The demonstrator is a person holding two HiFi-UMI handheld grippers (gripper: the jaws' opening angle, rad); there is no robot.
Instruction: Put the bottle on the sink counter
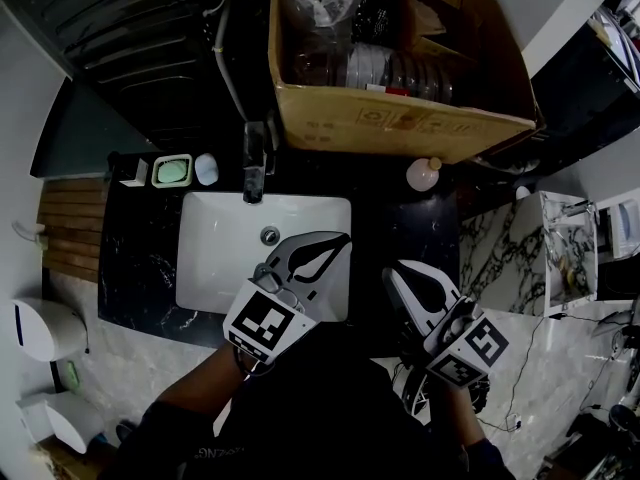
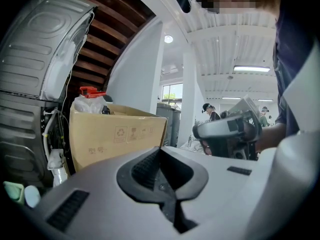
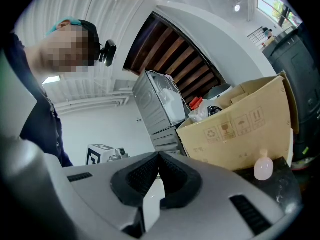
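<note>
The left gripper is over the white rectangular sink basin, with its jaws together and nothing between them. The right gripper is over the black marble surface, jaws likewise together and empty. The small pale plastic bottle stands upright on that surface, just in front of the brown cardboard box.

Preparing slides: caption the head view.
Shut left tool and shut right tool hover near a white rectangular sink; small pale plastic bottle stands on the black stone counter.
</note>
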